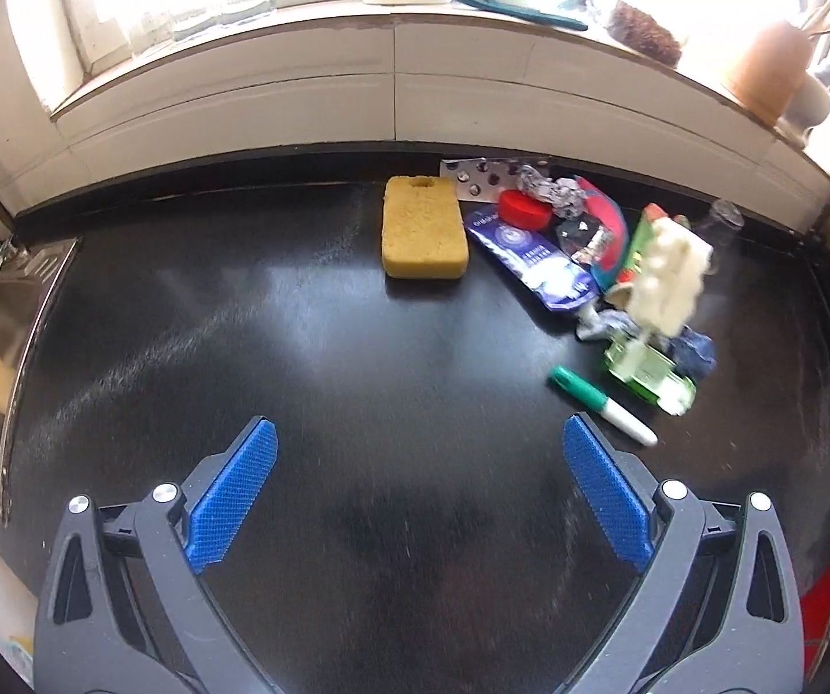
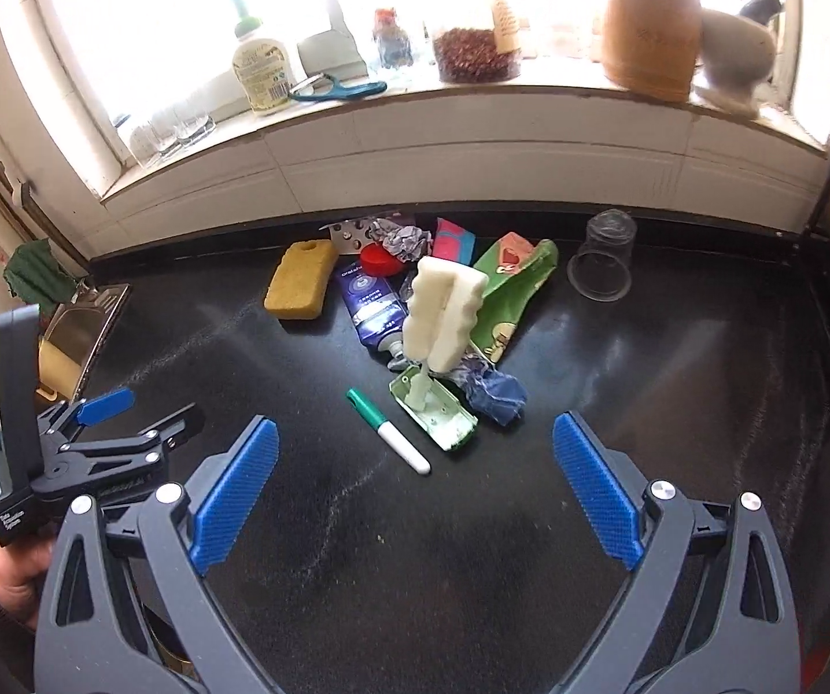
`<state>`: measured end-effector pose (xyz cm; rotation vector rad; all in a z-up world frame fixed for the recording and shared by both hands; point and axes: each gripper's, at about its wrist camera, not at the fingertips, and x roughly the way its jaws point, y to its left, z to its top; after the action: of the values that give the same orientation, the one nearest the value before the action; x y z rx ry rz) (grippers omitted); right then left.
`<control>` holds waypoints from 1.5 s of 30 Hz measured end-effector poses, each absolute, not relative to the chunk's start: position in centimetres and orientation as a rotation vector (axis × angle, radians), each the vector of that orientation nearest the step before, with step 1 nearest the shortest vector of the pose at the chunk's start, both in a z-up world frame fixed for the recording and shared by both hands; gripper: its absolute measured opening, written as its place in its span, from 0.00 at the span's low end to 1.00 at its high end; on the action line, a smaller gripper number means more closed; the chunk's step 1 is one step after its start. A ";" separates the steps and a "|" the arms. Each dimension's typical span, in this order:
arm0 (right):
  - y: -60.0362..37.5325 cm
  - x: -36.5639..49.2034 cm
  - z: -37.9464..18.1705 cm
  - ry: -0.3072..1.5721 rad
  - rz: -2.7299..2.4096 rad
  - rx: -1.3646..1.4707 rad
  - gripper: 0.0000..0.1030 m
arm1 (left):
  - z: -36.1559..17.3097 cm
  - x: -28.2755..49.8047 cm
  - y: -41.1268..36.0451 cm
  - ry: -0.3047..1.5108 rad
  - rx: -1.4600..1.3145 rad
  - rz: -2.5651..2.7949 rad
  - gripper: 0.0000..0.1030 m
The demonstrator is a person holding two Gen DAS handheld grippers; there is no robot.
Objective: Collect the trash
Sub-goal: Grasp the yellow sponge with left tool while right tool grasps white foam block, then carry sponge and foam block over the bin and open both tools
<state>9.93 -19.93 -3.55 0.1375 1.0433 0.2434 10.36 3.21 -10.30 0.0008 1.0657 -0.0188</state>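
Two grippers, both spread wide, nothing between the pads. Left gripper (image 1: pixel 420 439) over bare black counter (image 1: pixel 241 347); open room ahead and to its left up to the sink edge (image 1: pixel 15 312). Trash pile (image 1: pixel 588 254) lies ahead-right of its fingers; yellow sponge (image 1: pixel 423 225) straight ahead near the back wall. Right gripper (image 2: pixel 415 439) has the green marker (image 2: pixel 388 431) just ahead between its fingertips, then an upright white foam piece (image 2: pixel 443 312) in the trash pile (image 2: pixel 432 301), clear cup (image 2: pixel 602 257) ahead-right, free counter to the right. Smaller wrappers overlap, hard to separate. Window sill (image 2: pixel 472 98) blown out by glare.
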 end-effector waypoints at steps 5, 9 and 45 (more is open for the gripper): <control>-18.5 14.9 -7.7 1.099 0.229 0.111 0.82 | -13.7 16.3 2.9 1.095 0.029 -0.015 0.93; -17.7 18.4 -11.0 1.154 0.192 0.104 0.81 | -16.6 20.8 2.9 1.119 0.029 -0.007 0.93; -19.5 7.9 -6.6 1.087 0.267 0.044 0.34 | -12.1 6.2 3.9 1.136 -0.005 -0.009 0.57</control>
<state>7.89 -19.46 -6.59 0.0435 1.0874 0.2665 6.19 3.91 -12.06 -0.0049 1.1365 -0.0087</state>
